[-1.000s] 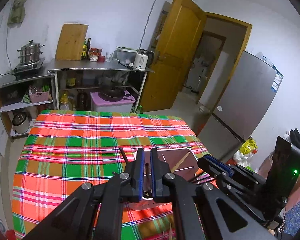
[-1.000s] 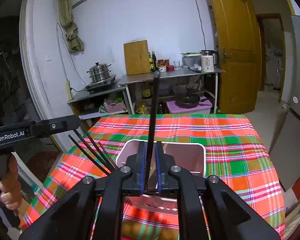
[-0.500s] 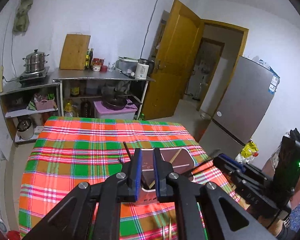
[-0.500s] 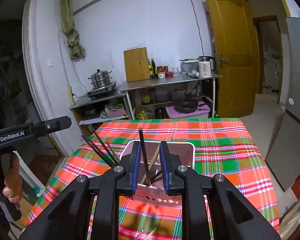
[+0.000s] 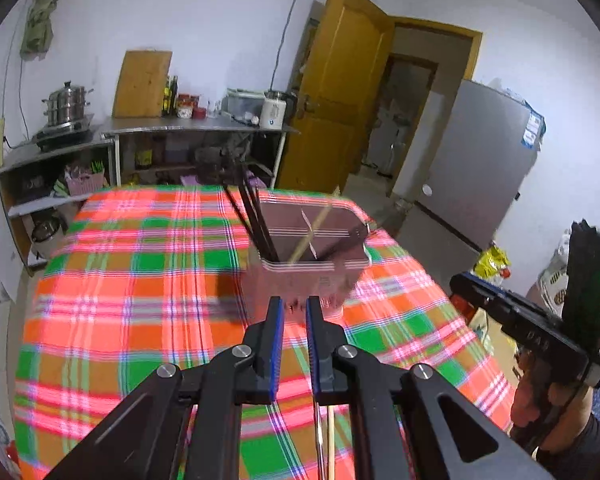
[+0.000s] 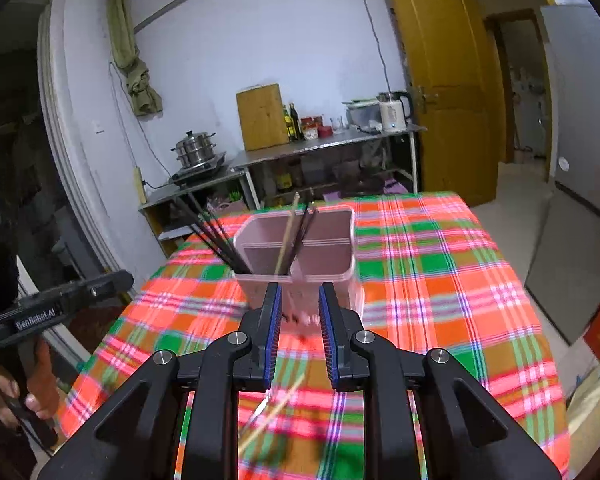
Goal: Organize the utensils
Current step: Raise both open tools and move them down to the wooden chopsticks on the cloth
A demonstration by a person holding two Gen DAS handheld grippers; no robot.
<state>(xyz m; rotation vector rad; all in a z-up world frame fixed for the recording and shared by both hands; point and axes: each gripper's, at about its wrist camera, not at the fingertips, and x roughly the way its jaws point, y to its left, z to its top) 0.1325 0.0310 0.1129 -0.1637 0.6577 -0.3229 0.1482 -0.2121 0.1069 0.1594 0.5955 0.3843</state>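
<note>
A pink utensil holder [image 5: 300, 286] [image 6: 334, 224] with inner dividers stands on the plaid tablecloth [image 5: 140, 280]. Black chopsticks [image 5: 252, 216] [image 6: 212, 232] lean out of its left compartment. A wooden chopstick [image 5: 316, 224] [image 6: 286, 236] and more black ones stand in another. My left gripper [image 5: 294, 304] sits just short of the holder, jaws a little apart and empty. My right gripper [image 6: 299, 292] is open and empty too, also just in front of the holder. Loose pale chopsticks [image 5: 330, 440] [image 6: 274, 404] lie on the cloth under the grippers.
The table's right edge drops off near a grey fridge [image 5: 480, 168]. Behind the table stand metal shelves [image 6: 320, 148] with pots, a cutting board and a kettle. A person's hand [image 6: 40, 384] holds the left gripper's handle at the left edge.
Both grippers have drawn back from over the holder toward the near side. The right let go of a black chopstick, which now stands in the holder. Both jaws have parted.
</note>
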